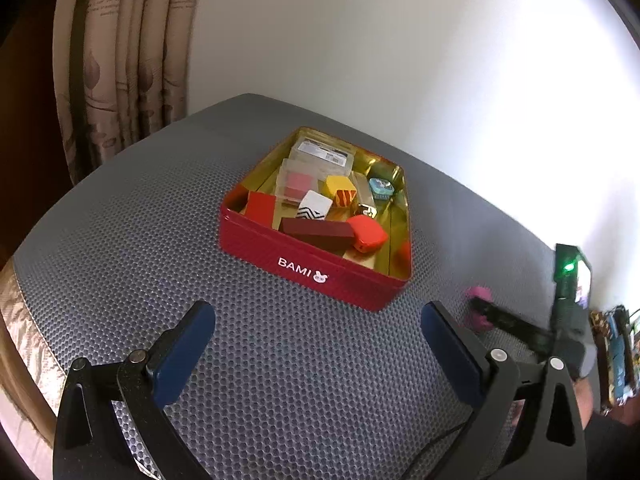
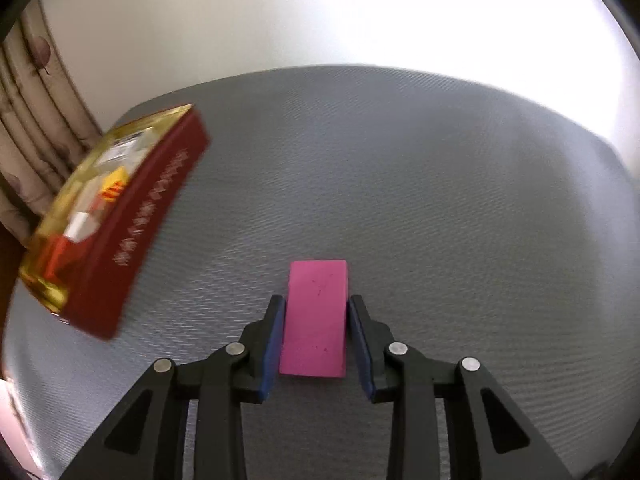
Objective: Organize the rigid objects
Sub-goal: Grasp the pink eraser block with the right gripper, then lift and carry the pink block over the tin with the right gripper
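Note:
A red BAMI tin (image 1: pixel 320 268) with a gold inside sits on the grey mat and holds several small blocks and boxes. My left gripper (image 1: pixel 318 324) is open and empty, a little in front of the tin. A pink block (image 2: pixel 316 316) lies flat between the fingers of my right gripper (image 2: pixel 316 312); the pads sit against both its sides. The same pink block (image 1: pixel 478 294) and right gripper (image 1: pixel 504 320) show blurred to the right of the tin in the left wrist view. The tin (image 2: pixel 120 216) is to the left in the right wrist view.
The grey honeycomb mat (image 1: pixel 160 240) covers the table up to a white wall. A patterned curtain (image 1: pixel 120 60) hangs at the back left. Cluttered items (image 1: pixel 616 352) sit past the table's right edge.

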